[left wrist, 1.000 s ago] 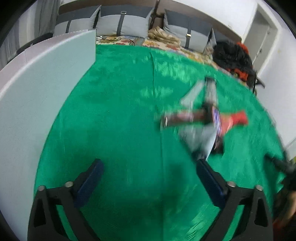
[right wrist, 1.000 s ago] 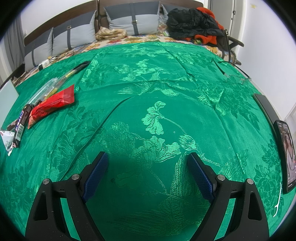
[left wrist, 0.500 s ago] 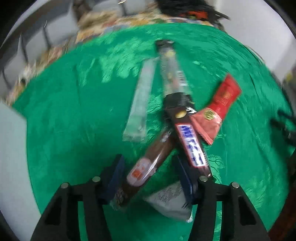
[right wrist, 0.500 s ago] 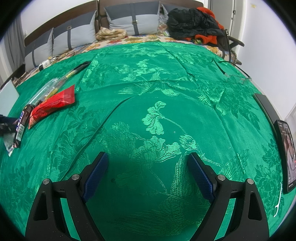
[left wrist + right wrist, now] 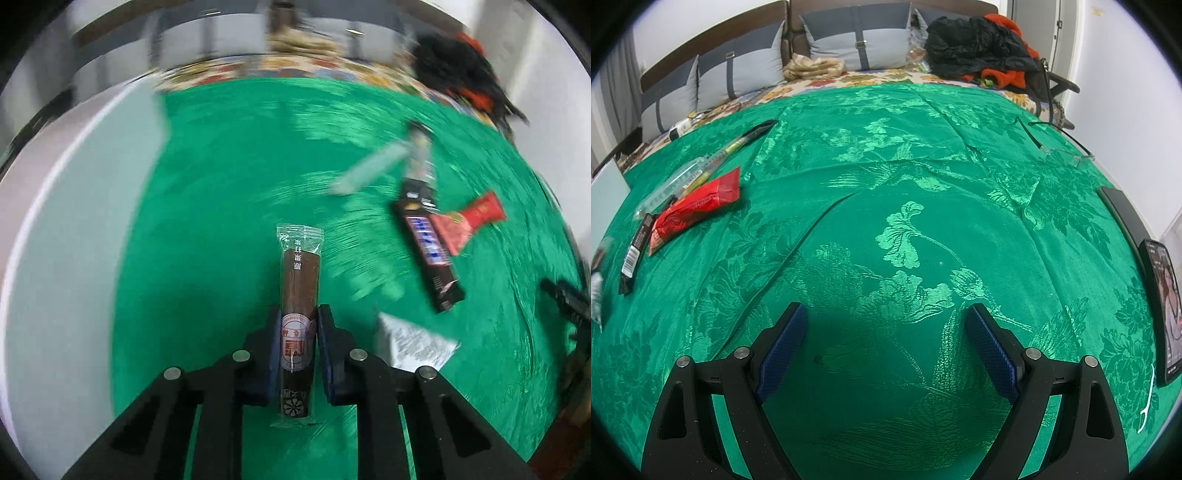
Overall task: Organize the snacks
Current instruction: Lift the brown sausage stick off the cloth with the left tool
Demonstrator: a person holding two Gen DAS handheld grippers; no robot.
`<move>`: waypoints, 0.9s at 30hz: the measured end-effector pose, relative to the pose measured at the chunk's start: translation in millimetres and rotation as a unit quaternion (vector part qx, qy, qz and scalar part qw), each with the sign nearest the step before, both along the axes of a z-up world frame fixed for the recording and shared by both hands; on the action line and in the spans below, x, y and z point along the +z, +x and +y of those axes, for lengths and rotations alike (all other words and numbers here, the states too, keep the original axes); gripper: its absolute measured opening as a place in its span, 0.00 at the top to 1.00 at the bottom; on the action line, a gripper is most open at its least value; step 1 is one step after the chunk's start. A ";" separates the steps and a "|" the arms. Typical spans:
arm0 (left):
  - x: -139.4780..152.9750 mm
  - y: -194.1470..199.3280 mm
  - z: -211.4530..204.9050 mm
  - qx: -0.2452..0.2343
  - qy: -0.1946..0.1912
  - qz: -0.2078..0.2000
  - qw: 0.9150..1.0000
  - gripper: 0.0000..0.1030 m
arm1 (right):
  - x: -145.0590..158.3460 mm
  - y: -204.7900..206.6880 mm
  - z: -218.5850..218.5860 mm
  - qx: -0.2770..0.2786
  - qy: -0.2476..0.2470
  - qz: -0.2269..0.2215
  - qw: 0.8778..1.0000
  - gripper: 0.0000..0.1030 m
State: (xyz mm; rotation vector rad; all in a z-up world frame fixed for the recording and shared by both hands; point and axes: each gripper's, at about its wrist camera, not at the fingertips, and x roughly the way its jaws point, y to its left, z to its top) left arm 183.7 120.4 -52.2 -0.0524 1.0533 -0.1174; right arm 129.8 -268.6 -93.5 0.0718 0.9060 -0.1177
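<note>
Left wrist view: left hand-held gripper (image 5: 297,334) clamped on brown wrapped snack stick (image 5: 298,306), lifted over green bedspread (image 5: 207,229); probably light, slick, stiffish. Right hand-held gripper (image 5: 886,345) wide, empty.

Bedspread (image 5: 923,206) is bright green with a shiny woven flower pattern. The snack stick (image 5: 298,295) between the blue pads (image 5: 325,332) is dark brown in clear wrap, with a white and red label. Off to its right: a black bar (image 5: 430,254) with blue lettering and a red packet (image 5: 469,221). Pillows (image 5: 849,48) are grey with dark stripes.
</note>
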 end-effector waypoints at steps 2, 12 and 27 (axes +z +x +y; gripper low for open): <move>-0.9 -14.9 15.3 0.032 -0.006 -0.003 0.999 0.83 | 0.0 0.0 0.1 0.000 0.000 0.000 1.000 0.12; -23.7 -54.1 17.8 0.063 0.020 -0.027 0.997 0.59 | 0.1 -0.1 0.0 0.000 0.000 0.000 1.000 0.12; -35.4 -57.4 16.2 0.091 0.047 -0.064 0.993 0.12 | 0.3 -0.3 -0.1 0.000 0.001 0.000 1.000 0.12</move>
